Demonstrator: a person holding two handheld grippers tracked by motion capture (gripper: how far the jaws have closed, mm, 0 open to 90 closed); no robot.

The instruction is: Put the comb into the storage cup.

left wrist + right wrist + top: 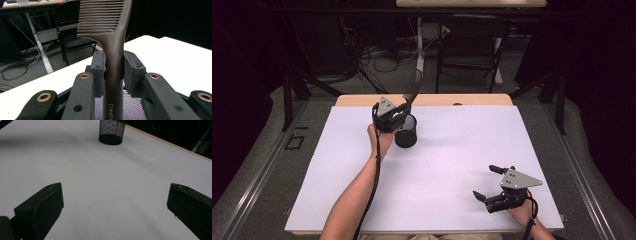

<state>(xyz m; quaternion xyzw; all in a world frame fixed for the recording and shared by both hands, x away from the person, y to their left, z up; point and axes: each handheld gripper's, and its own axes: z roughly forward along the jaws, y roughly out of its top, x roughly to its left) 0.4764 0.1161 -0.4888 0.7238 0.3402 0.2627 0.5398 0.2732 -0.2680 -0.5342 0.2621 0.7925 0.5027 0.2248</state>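
Black jaws at the bottom of the left gripper view are pinching the handle of a brown comb (113, 62), pads pressed against it on both sides, teeth up in the top centre of the frame. Below the handle, mesh is showing, so the comb's lower end is sitting in or just over the cup (406, 131). In the high view the left gripper (398, 116) is hovering beside the cup's rim in the upper middle of the frame, the comb tilting up and to the right.

Judging from this, the step in hand is either placing the comb in the cup or drawing it out; I cannot tell which. If placing, the next move calls for letting the handle slide lower, then spreading the jaws without tipping the light cup.

That forearm is reaching in from the bottom edge, wrist bent so the gripper is pointing away and slightly upward. At the lower right, the right gripper (490, 184) is resting low over the table (462, 145), jaws spread wide and empty, pointing left toward the cup.
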